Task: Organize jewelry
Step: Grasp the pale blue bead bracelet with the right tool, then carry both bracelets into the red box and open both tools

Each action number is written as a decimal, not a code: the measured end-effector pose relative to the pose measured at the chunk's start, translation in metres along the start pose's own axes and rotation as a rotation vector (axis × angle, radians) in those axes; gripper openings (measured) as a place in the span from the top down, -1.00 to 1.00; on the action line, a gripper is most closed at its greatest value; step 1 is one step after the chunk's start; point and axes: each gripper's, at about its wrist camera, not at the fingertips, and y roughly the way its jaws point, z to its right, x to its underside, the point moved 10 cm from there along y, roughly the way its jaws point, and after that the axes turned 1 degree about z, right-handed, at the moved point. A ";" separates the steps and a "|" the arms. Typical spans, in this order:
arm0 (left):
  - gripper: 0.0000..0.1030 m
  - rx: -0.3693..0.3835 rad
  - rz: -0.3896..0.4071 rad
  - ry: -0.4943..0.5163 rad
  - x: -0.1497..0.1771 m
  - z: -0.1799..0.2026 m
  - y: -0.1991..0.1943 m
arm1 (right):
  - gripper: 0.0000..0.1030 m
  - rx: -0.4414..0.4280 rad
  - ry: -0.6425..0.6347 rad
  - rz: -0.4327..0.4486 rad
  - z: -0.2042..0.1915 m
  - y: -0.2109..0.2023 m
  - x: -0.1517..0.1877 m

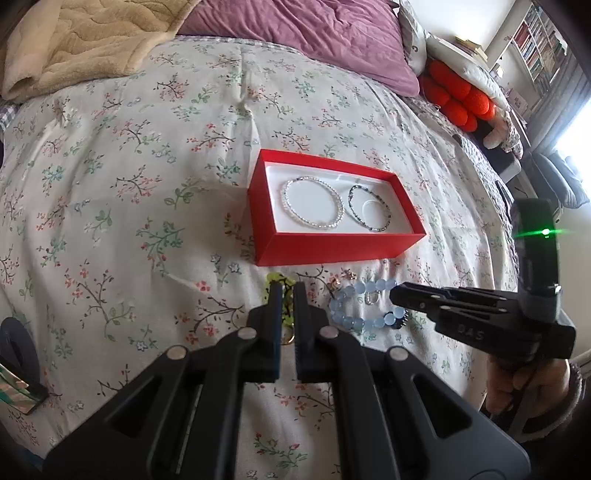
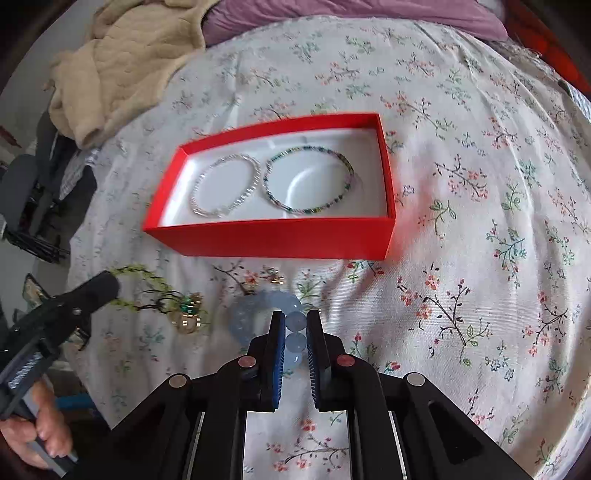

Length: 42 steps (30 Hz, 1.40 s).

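**Desk:** Right wrist view first. What has that gripper got?

**Photographer:** The right gripper (image 2: 296, 319) has its jaws drawn in on a pale blue bead bracelet (image 2: 258, 306); two beads sit between the blue pads, and the rest of the loop lies on the flowered bedspread (image 2: 461, 184) just ahead of the tips.

**Desk:** And the other one?

**Photographer:** From the left wrist view, the left gripper (image 1: 287, 288) is all but closed, with only a thin slot between its fingers. It points down at a green bead necklace (image 2: 147, 280) with a gold pendant (image 2: 188, 321). Green beads show in the slot, but I cannot tell whether the pads are pinching them. A hand (image 2: 37, 435) grasps that tool's handle at the lower left of the right wrist view.

**Desk:** Where is the box?

**Photographer:** A red box (image 1: 332, 254) with a white lining sits open on the bed beyond both tools. Inside, a clear bead bracelet (image 1: 312, 203) lies on the left and a dark bead bracelet (image 1: 369, 210) on the right, side by side. A small gold charm (image 2: 275, 277) rests on the spread between the box and the blue bracelet.

**Desk:** Background?

**Photographer:** A tan blanket (image 1: 74, 44) and a purple pillow (image 1: 314, 33) lie at the far end of the bed.
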 end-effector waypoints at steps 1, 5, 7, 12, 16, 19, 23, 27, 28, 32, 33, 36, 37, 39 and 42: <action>0.88 -0.002 0.002 0.002 0.000 0.001 0.000 | 0.78 -0.004 -0.005 0.007 0.000 -0.003 0.000; 0.88 0.000 0.015 0.008 -0.003 0.005 -0.004 | 0.78 -0.032 -0.023 0.044 -0.010 -0.023 -0.004; 0.88 0.008 0.025 0.007 -0.006 0.008 -0.007 | 0.78 -0.046 -0.032 0.065 -0.015 -0.033 -0.008; 0.88 0.046 0.071 0.019 -0.020 0.022 -0.016 | 0.78 -0.076 -0.040 0.121 -0.022 -0.059 -0.016; 0.88 0.081 0.103 0.021 -0.033 0.035 -0.020 | 0.78 -0.094 -0.028 0.168 -0.026 -0.073 -0.030; 0.88 0.106 0.125 0.020 -0.044 0.045 -0.020 | 0.78 -0.111 -0.019 0.202 -0.028 -0.083 -0.041; 0.88 0.139 0.154 0.020 -0.059 0.058 -0.020 | 0.78 -0.119 0.003 0.240 -0.024 -0.093 -0.054; 0.88 0.179 0.184 0.015 -0.073 0.069 -0.016 | 0.78 -0.125 0.038 0.266 -0.017 -0.096 -0.067; 0.88 0.189 0.190 0.011 -0.077 0.071 -0.013 | 0.78 -0.126 0.047 0.273 -0.015 -0.096 -0.070; 0.88 0.224 0.204 -0.006 -0.090 0.076 -0.006 | 0.78 -0.138 0.072 0.298 -0.010 -0.097 -0.082; 0.88 0.229 0.204 -0.013 -0.092 0.076 -0.003 | 0.78 -0.140 0.077 0.304 -0.010 -0.096 -0.084; 0.88 0.213 0.187 -0.026 -0.096 0.071 0.010 | 0.78 -0.135 0.083 0.311 -0.007 -0.093 -0.090; 0.88 0.198 0.177 -0.023 -0.095 0.069 0.015 | 0.78 -0.131 0.086 0.310 -0.005 -0.091 -0.091; 0.88 0.140 0.157 -0.005 -0.092 0.060 0.028 | 0.78 -0.123 0.091 0.303 -0.002 -0.086 -0.093; 0.88 0.079 0.129 0.005 -0.088 0.048 0.040 | 0.78 -0.121 0.095 0.290 0.000 -0.078 -0.095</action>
